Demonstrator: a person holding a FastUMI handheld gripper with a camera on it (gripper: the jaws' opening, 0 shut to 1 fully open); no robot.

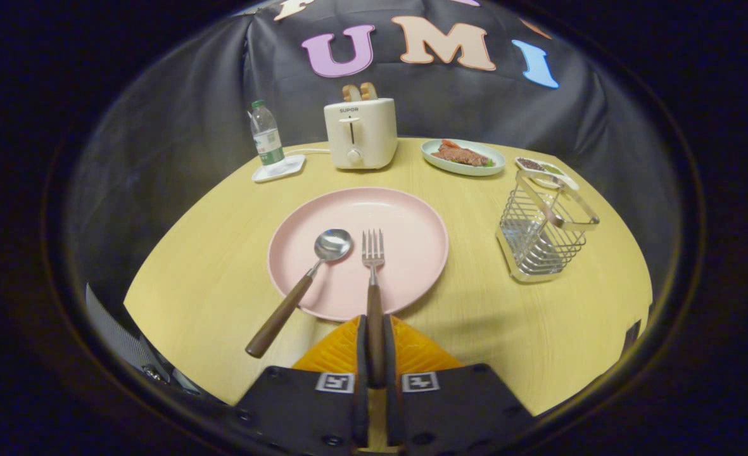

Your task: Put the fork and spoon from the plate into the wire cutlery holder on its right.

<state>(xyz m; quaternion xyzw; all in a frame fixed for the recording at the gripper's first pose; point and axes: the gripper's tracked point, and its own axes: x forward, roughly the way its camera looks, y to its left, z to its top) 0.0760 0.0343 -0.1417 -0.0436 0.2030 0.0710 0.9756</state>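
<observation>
A pink plate [405, 218] lies on the yellow table just ahead of my fingers. A fork [373, 266] with a brown wooden handle rests with its tines on the plate and its handle running back between my two fingers. My gripper [374, 345] is shut on the fork's handle. A spoon [304, 282] with a matching wooden handle lies left of the fork, its bowl on the plate and its handle sticking out over the plate's near rim. The wire cutlery holder [541, 237] stands to the right of the plate, apart from it and with nothing in it.
Beyond the plate stand a cream toaster [360, 133] with bread in its slots, a water bottle [266, 136] on a white coaster, a pale green dish of food [463, 157] and a small white dish [546, 171] behind the holder. Bare table [475, 316] lies between plate and holder.
</observation>
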